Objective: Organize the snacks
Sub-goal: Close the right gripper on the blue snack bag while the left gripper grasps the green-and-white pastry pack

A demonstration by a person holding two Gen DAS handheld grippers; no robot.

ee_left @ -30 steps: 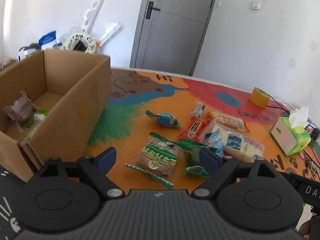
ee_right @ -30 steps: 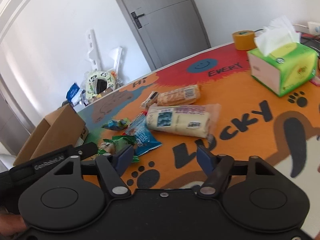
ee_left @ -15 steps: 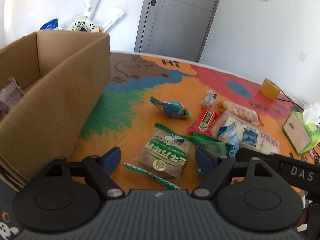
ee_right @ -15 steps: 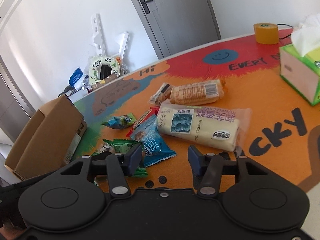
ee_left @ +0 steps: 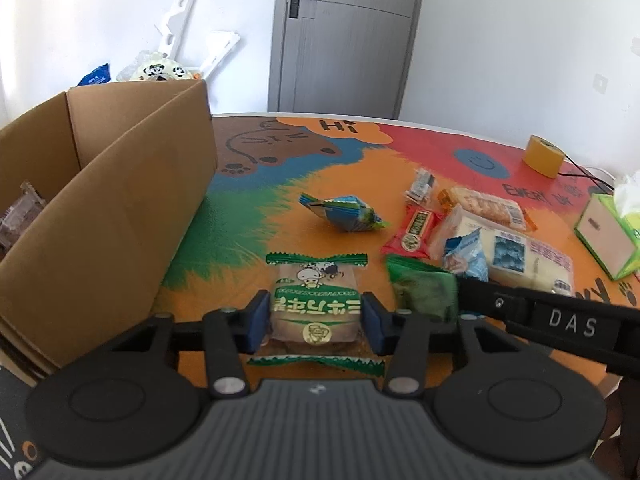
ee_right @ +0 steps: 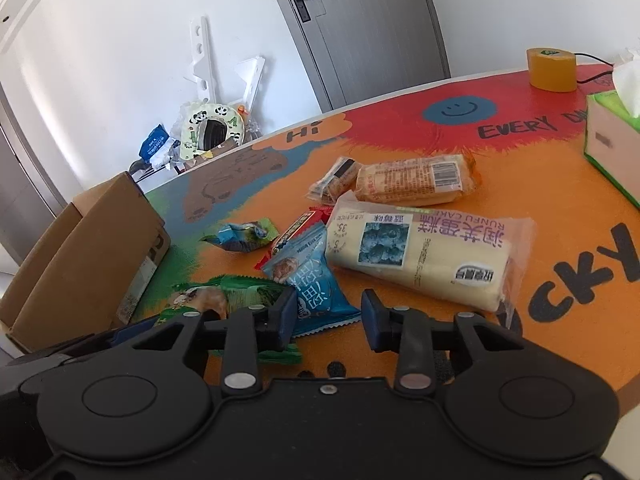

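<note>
My left gripper (ee_left: 314, 318) is shut on a green-and-brown snack packet (ee_left: 316, 300) that lies on the table beside the open cardboard box (ee_left: 120, 208). My right gripper (ee_right: 329, 314) is open, its jaws on either side of the near edge of a blue snack packet (ee_right: 310, 280). Other snacks lie around: a blue-green wrapped packet (ee_left: 344, 214), a red packet (ee_left: 416, 232), a dark green packet (ee_left: 422, 284), a long white cake loaf (ee_right: 420, 256) and an orange biscuit pack (ee_right: 416, 180). A wrapped snack (ee_left: 20, 212) lies in the box.
A green tissue box (ee_left: 608, 236) and a yellow tape roll (ee_left: 544, 156) stand at the right and far right. The table's colourful mat (ee_left: 280, 160) runs to the far edge by a grey door. The right gripper's arm (ee_left: 552, 320) crosses the left wrist view.
My left gripper has dropped down and closed on the green-and-brown packet. My right gripper has moved forward to the blue packet and its jaws have narrowed.
</note>
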